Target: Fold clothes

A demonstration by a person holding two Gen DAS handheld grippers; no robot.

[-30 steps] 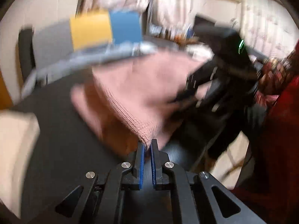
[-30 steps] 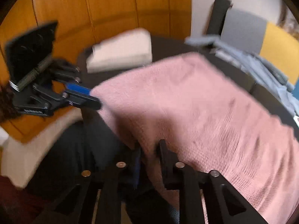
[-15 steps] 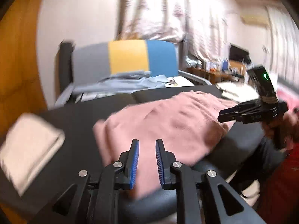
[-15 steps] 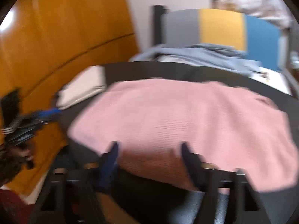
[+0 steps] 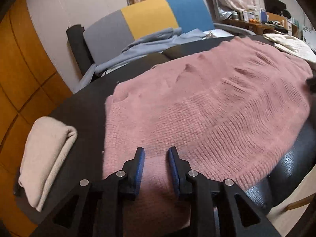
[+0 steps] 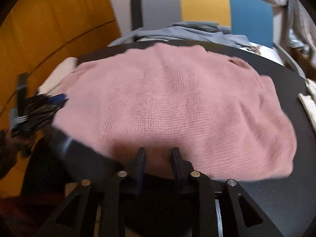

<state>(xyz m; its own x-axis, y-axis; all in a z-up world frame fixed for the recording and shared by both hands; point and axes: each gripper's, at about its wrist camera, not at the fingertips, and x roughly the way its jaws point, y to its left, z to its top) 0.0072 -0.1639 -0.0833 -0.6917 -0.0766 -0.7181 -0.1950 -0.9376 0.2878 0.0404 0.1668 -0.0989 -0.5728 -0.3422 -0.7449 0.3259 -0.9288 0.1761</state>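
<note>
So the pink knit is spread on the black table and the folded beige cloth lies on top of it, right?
Not quite. The pink knit is spread on the black table, but the folded beige cloth lies beside it on the table, as the left wrist view shows.

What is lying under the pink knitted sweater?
The pink sweater lies spread on a round black table, whose bare surface shows around it. Whether anything else lies beneath the sweater cannot be seen; the knit covers that part.

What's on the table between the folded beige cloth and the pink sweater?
Nothing: just bare black table between the beige cloth and the pink sweater, seen from the left wrist.
</note>
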